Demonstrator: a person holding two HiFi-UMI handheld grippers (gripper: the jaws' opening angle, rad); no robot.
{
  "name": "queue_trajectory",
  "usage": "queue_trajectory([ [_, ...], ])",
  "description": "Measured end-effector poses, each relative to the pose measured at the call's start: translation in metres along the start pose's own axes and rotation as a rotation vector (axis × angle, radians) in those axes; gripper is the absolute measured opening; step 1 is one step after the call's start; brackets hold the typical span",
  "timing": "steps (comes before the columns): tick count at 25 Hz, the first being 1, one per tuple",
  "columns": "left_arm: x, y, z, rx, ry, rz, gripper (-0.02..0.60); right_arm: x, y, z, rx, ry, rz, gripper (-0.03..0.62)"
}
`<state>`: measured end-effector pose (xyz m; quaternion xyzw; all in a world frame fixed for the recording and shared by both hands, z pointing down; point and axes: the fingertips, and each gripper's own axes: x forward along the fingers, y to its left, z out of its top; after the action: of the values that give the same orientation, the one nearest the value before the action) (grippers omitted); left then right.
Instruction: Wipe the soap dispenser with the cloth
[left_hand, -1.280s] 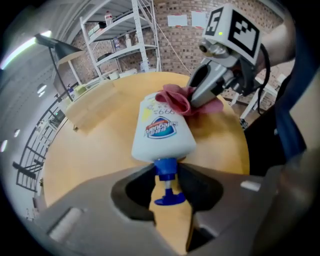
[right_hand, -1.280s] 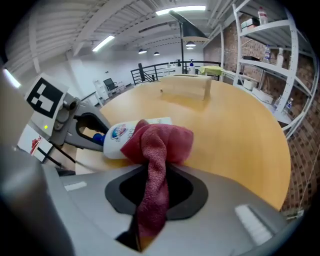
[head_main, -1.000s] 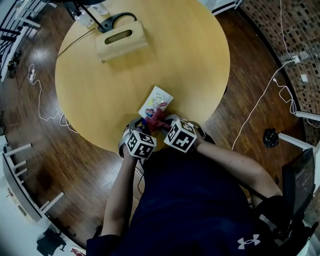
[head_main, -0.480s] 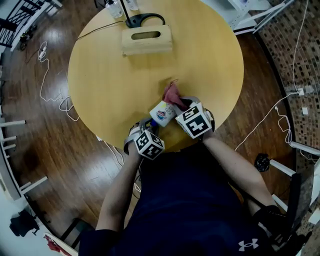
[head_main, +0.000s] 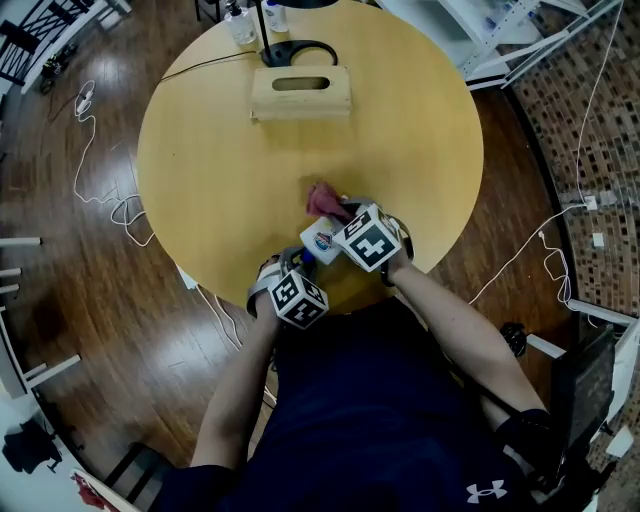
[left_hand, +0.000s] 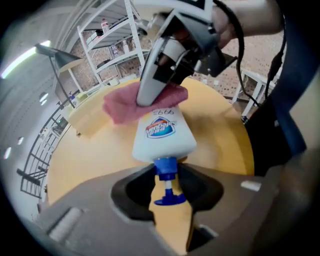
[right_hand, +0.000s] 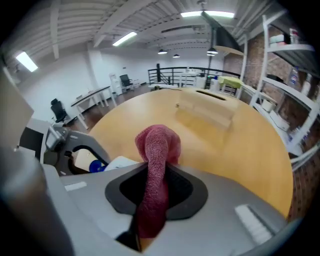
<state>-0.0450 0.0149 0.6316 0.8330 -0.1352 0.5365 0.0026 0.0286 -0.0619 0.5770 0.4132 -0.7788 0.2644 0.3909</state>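
Wiping progresses: my right claw (right_hand: 156, 187), clamped on pink terry cloth (right_hand: 159, 145), has swept to the far end of the white plastic soap dispenser (left_hand: 164, 134); my left claw (left_hand: 166, 176) grips its blue neck (left_hand: 165, 166).

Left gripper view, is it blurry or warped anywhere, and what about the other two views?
Left gripper view: strong fisheye, dark corners; the soap dispenser label is fairly sharp, the left tool body close to the lens soft. Right gripper view: shelves bow, the cloth is crisp. Head view: evenly lit, floor sheen.
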Motion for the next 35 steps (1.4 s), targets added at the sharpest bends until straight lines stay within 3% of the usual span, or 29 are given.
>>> queue_trajectory([
  [4, 0.000, 0.004, -0.006, 0.036, 0.009, 0.001, 0.154, -0.013, -0.059, -0.027, 0.172, -0.002, -0.082, 0.077],
  [5, -0.001, 0.005, -0.007, 0.037, 0.012, -0.006, 0.221, -0.017, -0.066, -0.034, 0.217, -0.014, -0.079, 0.077],
  [7, -0.014, 0.009, -0.001, 0.010, -0.010, -0.026, 0.297, -0.026, -0.073, -0.048, 0.296, -0.046, -0.062, 0.077],
  [10, -0.047, 0.022, 0.027, -0.063, -0.100, -0.049, 0.302, -0.031, -0.061, -0.065, 0.342, -0.061, -0.004, 0.077],
  [12, -0.055, 0.026, 0.053, -0.067, -0.138, -0.068, 0.302, -0.032, -0.046, -0.072, 0.371, -0.069, 0.043, 0.077],
  [14, -0.044, 0.022, 0.072, 0.000, -0.118, -0.093, 0.301, -0.033, -0.030, -0.080, 0.402, -0.076, 0.082, 0.077],
  [18, -0.016, 0.002, 0.072, 0.180, 0.033, -0.160, 0.284, -0.035, 0.010, -0.089, 0.408, -0.076, 0.187, 0.077],
  [22, -0.018, -0.009, 0.069, 0.171, 0.061, -0.196, 0.275, -0.049, 0.020, -0.104, 0.275, -0.020, 0.273, 0.077],
  [26, -0.013, -0.006, 0.069, 0.161, 0.071, -0.209, 0.275, -0.055, 0.027, -0.112, -0.155, 0.095, 0.352, 0.077],
  [29, -0.012, -0.003, 0.064, 0.141, 0.089, -0.236, 0.273, -0.039, 0.022, -0.103, -0.386, 0.137, 0.309, 0.077],
  [33, -0.012, -0.005, 0.065, 0.133, 0.105, -0.253, 0.272, -0.013, -0.014, -0.062, -0.404, 0.076, 0.150, 0.077],
  [35, -0.012, -0.005, 0.066, 0.136, 0.116, -0.251, 0.273, -0.009, -0.019, -0.050, -0.395, 0.053, 0.130, 0.077],
])
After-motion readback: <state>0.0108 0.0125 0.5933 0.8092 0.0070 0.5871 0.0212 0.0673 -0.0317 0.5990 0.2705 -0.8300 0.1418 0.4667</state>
